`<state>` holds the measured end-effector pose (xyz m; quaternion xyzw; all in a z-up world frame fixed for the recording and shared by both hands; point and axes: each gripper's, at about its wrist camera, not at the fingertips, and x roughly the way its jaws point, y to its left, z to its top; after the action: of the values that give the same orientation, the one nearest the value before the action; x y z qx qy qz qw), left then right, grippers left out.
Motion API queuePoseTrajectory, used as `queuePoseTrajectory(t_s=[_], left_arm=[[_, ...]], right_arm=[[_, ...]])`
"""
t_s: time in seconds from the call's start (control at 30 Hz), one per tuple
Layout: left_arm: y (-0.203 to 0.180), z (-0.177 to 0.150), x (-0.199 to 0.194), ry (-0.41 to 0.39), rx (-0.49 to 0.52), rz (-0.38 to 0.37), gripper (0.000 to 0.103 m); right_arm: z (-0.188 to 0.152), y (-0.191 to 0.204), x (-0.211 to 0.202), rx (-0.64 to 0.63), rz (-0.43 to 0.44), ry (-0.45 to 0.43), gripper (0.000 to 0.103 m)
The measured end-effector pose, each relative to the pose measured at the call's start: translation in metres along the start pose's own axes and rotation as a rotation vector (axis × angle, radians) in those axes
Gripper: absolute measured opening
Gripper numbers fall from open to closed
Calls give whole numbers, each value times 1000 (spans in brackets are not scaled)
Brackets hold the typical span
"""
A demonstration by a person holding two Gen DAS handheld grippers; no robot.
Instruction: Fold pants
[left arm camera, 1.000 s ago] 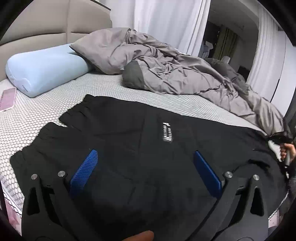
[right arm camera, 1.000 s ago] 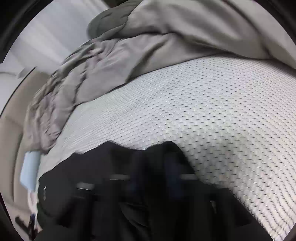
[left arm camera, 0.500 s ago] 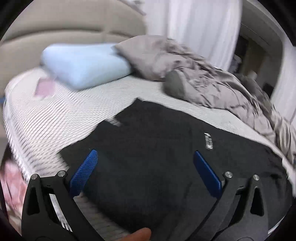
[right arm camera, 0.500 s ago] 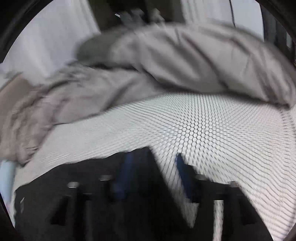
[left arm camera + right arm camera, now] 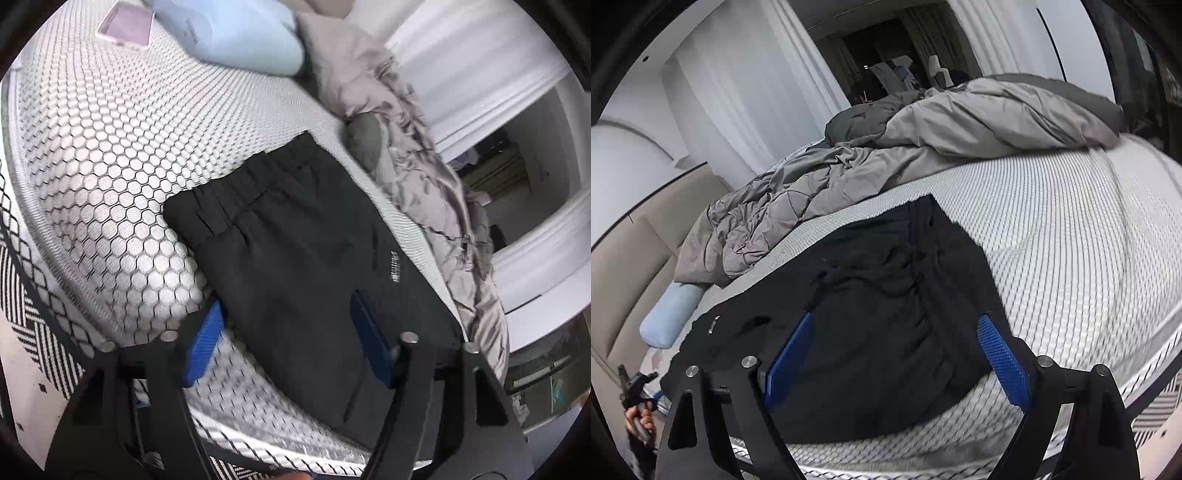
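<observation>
Because the pants (image 5: 295,258) lie flat on the mattress (image 5: 110,147) as one long black strip, the coming move turns on which end each gripper faces. Taking the pants as the landmark and starting with the left wrist view: a phone (image 5: 125,24) and a pale blue pillow (image 5: 236,33) sit well beyond the waistband (image 5: 229,195), which is the far end from the left gripper (image 5: 291,343). The strip's long axis runs from that waistband back toward the gripper and past its right finger, parallel to the crumpled grey duvet (image 5: 406,147) lying along the pants' far edge. The left gripper's jaws have just been closing, yet they stand apart, straddling the near long edge of the cloth without pressing it; nothing is held.

In the right wrist view, the right gripper (image 5: 901,354) faces the opposite, bunched end of the pants (image 5: 886,295), with the white logo (image 5: 713,325) off to its left. Its jaws have just been opening and now gape wide above the fabric, empty. I judge the right gripper better placed to lift this rumpled end and carry it along the long axis toward the waistband, while the left gripper steadies the near edge.
</observation>
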<state>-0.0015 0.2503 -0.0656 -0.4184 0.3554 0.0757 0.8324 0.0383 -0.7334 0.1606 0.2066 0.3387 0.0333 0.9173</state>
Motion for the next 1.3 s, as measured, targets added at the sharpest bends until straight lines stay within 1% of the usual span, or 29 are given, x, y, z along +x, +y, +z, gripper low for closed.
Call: queuePoseTrajectory(t_s=[0.03,0.07,0.1,0.13,0.17,0.23,0.3,0.37,0.4,0.43,0.53,0.57,0.6,0.63,0.67,0.7,0.73,0.8,0.87,0.9,0.97,1.0,1.07,1.1,1.13,1.17,1.2,1.23,1.3], left_arm=[[3,3,5,8,-14,8,53],[8,4,9,8,-29,1,38],[10,7,13,3,-37,5,28],[11,8,13,-4,-36,15,9],[13,11,9,-23,-29,16,0],[14,13,-5,-90,-7,-1,0],[15,14,-17,-145,-9,17,0],[11,12,-16,-142,-4,34,0],[10,11,-17,-141,2,49,0],[9,11,-17,-143,8,59,0],[6,10,-18,-154,0,60,0],[6,9,-18,-155,1,67,0],[6,8,-18,-155,7,79,0],[5,6,-17,-151,14,89,0],[4,6,-18,-150,18,93,0],[2,3,-22,-155,20,93,0],[1,1,-27,-163,20,79,0],[-3,-3,-43,-187,24,35,0],[-7,-7,-49,-196,47,36,0],[-7,-7,-49,-192,53,42,0],[-4,-9,-35,-145,56,90,0],[0,-9,-30,-122,39,102,0],[8,-10,-25,-94,4,105,0],[12,-11,-27,-90,-6,101,0],[13,-12,-28,-90,-13,100,0],[14,-12,-29,-87,-18,95,1],[15,-11,-26,-78,-19,97,2],[16,-10,-24,-71,-20,103,2],[18,-8,-14,-50,-18,109,3]], right_arm=[[-4,0,-2,9,8,-4,91],[-8,-1,-1,20,18,-8,91],[-11,-1,-2,29,23,-8,91],[-14,-1,-2,40,24,-6,91],[-18,-2,-1,48,16,1,91],[-30,-5,-8,57,-12,8,91],[-37,-12,-8,70,-37,18,91],[-48,-23,-9,112,-47,23,87],[-54,-30,-6,142,-31,28,86],[-58,-35,-1,169,-16,42,81],[-65,-48,20,243,28,67,74],[-64,-51,29,261,52,65,68],[-62,-53,35,267,51,64,60],[-59,-54,42,262,33,61,41],[-56,-53,49,251,-12,64,25],[-55,-54,54,255,-25,62,17],[-54,-54,56,271,-14,62,13],[-52,-47,42,243,-30,30,12],[-56,-41,12,194,-49,-18,12],[-59,-43,3,190,-53,-21,12],[-67,-55,-1,216,-79,6,12],[-72,-63,9,231,-87,49,13],[-79,-78,23,300,-61,100,15],[-81,-82,23,326,-38,95,17],[-83,-83,18,343,-6,64,26],[-85,-85,14,351,3,46,31],[-86,-86,10,355,16,27,33],[-86,-87,10,358,38,19,38],[-86,-88,14,365,51,27,38]])
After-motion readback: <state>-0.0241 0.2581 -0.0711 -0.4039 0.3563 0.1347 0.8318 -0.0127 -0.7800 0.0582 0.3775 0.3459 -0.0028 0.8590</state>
